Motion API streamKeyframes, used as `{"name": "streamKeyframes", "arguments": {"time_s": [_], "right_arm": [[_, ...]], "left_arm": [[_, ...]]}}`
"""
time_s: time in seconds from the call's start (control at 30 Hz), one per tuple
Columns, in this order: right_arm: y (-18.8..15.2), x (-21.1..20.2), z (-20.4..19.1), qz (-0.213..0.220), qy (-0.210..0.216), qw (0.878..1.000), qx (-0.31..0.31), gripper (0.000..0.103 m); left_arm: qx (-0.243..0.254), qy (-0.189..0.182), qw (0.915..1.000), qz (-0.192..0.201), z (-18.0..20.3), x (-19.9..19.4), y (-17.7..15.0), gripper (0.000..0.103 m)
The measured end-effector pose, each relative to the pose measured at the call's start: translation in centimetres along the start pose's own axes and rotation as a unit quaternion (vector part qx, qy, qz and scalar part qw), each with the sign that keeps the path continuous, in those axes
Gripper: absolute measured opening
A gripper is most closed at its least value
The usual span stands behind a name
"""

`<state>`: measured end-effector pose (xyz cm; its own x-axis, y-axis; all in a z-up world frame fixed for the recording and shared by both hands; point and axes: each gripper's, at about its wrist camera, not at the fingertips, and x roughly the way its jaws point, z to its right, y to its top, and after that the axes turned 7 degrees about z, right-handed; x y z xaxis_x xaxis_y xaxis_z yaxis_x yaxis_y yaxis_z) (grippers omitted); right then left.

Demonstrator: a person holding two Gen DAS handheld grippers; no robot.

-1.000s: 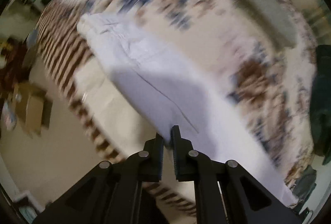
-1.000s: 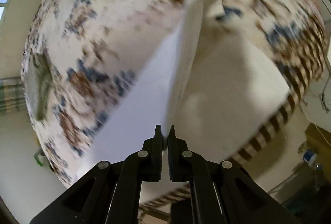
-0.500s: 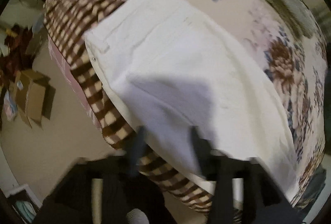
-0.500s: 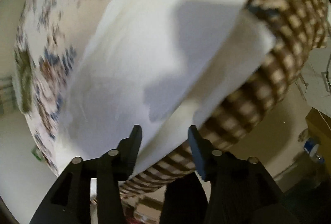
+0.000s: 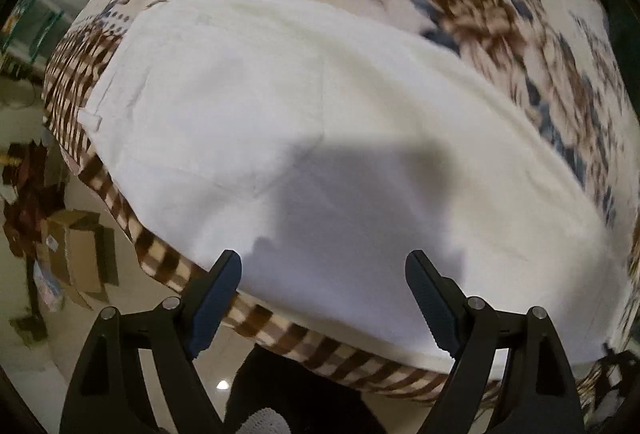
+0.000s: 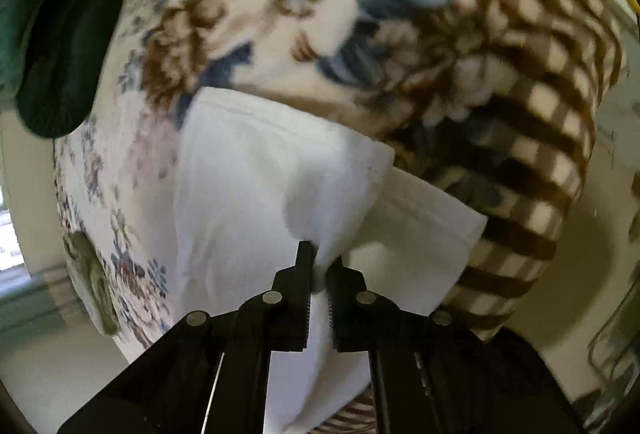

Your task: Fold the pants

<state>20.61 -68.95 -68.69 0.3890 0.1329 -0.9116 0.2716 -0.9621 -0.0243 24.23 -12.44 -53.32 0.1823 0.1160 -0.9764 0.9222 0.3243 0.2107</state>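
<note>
White pants (image 5: 320,137) lie flat along the near edge of a bed with a floral blanket (image 5: 500,25); their waistband end with a belt loop is at the left. My left gripper (image 5: 324,274) is open and empty, hovering over the near edge of the pants. In the right wrist view the leg ends of the pants (image 6: 256,193) lie in two stacked layers. My right gripper (image 6: 320,266) is shut on a pinch of the white fabric near the leg hems.
The blanket's brown checked border (image 5: 120,201) hangs over the bed's edge. A dark green garment (image 6: 60,45) lies on the bed at the far left of the right view. Cardboard boxes (image 5: 76,254) stand on the floor to the left.
Both grippers let go of the pants, which now lie flat on the bed. The left gripper stays open; the right gripper has shut again on fabric near the leg hems.
</note>
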Motion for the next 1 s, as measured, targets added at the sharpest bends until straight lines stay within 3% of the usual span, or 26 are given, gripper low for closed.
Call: {"name": "streamKeyframes", "arguments": {"time_s": [0.27,0.47,0.53,0.63,0.77,0.87,0.9,0.93,1.0], "right_arm": [[-1.0,-3.4,1.9,0.001,-0.006,1.0,-0.004,0.004],[1.3,-6.0,4.2,0.024,0.01,0.999,0.036,0.003],[1.5,-5.6,4.0,0.001,-0.006,1.0,0.018,0.007],[-1.0,-4.3,1.9,-0.057,0.001,0.997,-0.043,0.041],[-6.3,-1.5,-0.3,-0.118,0.031,0.991,-0.058,0.043],[-9.6,1.8,-0.3,-0.152,0.022,0.988,-0.023,0.043],[-10.3,2.7,-0.1,-0.157,0.018,0.987,-0.01,0.043],[-11.0,3.6,0.0,-0.159,0.018,0.987,0.005,0.043],[-12.0,4.5,0.0,-0.144,0.026,0.989,0.024,0.029]], "left_arm": [[0.05,-0.015,0.9983,-0.027,1.2,0.3,-1.9,0.084],[0.085,-0.029,0.9957,-0.023,2.5,-0.2,-2.2,0.084],[0.092,-0.032,0.9948,-0.029,3.0,0.0,-2.3,0.084],[0.083,-0.04,0.9947,-0.045,3.5,0.4,-2.8,0.084],[0.04,-0.038,0.9957,-0.075,2.5,2.3,-3.8,0.084],[-0.007,-0.027,0.9957,-0.088,1.5,4.0,-4.1,0.083],[-0.02,-0.027,0.9955,-0.088,1.1,4.4,-4.0,0.078],[-0.035,-0.029,0.9952,-0.086,0.6,4.8,-4.0,0.061],[-0.048,-0.026,0.9948,-0.085,-0.1,5.3,-3.7,0.038]]}}
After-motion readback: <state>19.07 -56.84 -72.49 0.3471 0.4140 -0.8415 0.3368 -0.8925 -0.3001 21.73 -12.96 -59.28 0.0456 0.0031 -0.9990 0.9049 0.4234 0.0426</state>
